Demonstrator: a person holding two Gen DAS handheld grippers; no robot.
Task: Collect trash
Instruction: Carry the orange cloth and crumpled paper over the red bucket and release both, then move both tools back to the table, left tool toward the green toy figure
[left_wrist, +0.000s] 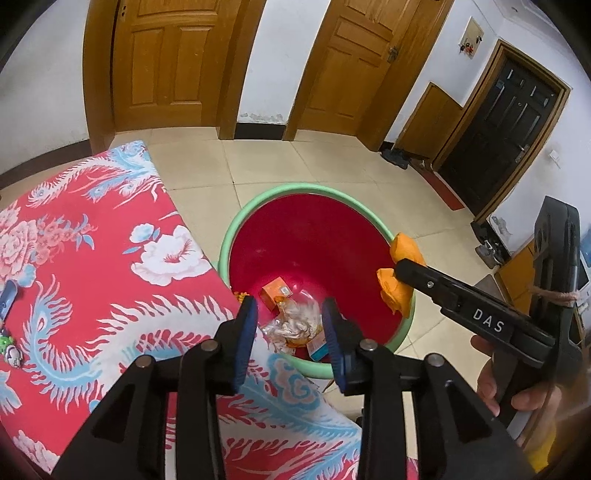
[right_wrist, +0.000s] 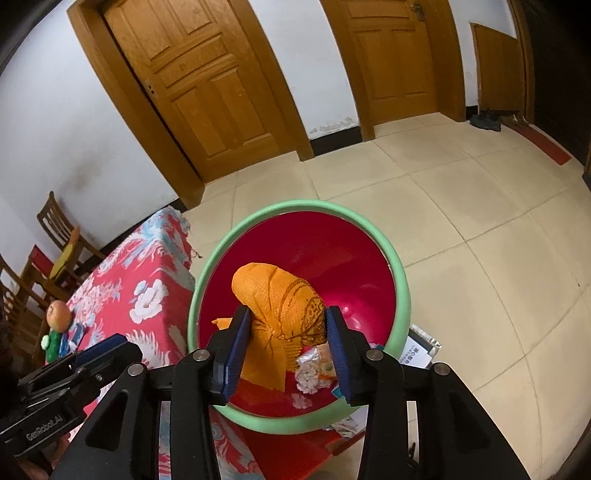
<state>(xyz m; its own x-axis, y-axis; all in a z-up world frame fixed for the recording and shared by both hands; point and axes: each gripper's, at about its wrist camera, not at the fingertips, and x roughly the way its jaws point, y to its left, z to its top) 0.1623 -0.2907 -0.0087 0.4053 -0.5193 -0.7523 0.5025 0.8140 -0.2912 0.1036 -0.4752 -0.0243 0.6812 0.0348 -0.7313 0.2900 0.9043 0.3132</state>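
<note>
A bin with a green rim (left_wrist: 295, 190) and a red inside stands on the floor against the table's edge. In it lie a clear crumpled wrapper (left_wrist: 295, 321), a small orange box (left_wrist: 273, 291) and other scraps. My left gripper (left_wrist: 290, 301) hangs open above the wrapper, with nothing between its blue pads. My right gripper (right_wrist: 287, 312) is over the bin (right_wrist: 295, 203), shut on a crumpled orange bag (right_wrist: 280, 295) that touches both pads. In the left wrist view the orange bag (left_wrist: 404, 251) bulges around the right gripper (left_wrist: 397, 275) by the bin's right rim.
The table wears a red phoenix-patterned cloth (left_wrist: 92, 258), with a small doll (right_wrist: 59, 314) and a blue item (left_wrist: 7, 295) on it. Wooden chairs (right_wrist: 55, 229) stand behind it. Papers (right_wrist: 417, 350) lie on the floor beside the bin. A hand (left_wrist: 491, 387) grips the right tool.
</note>
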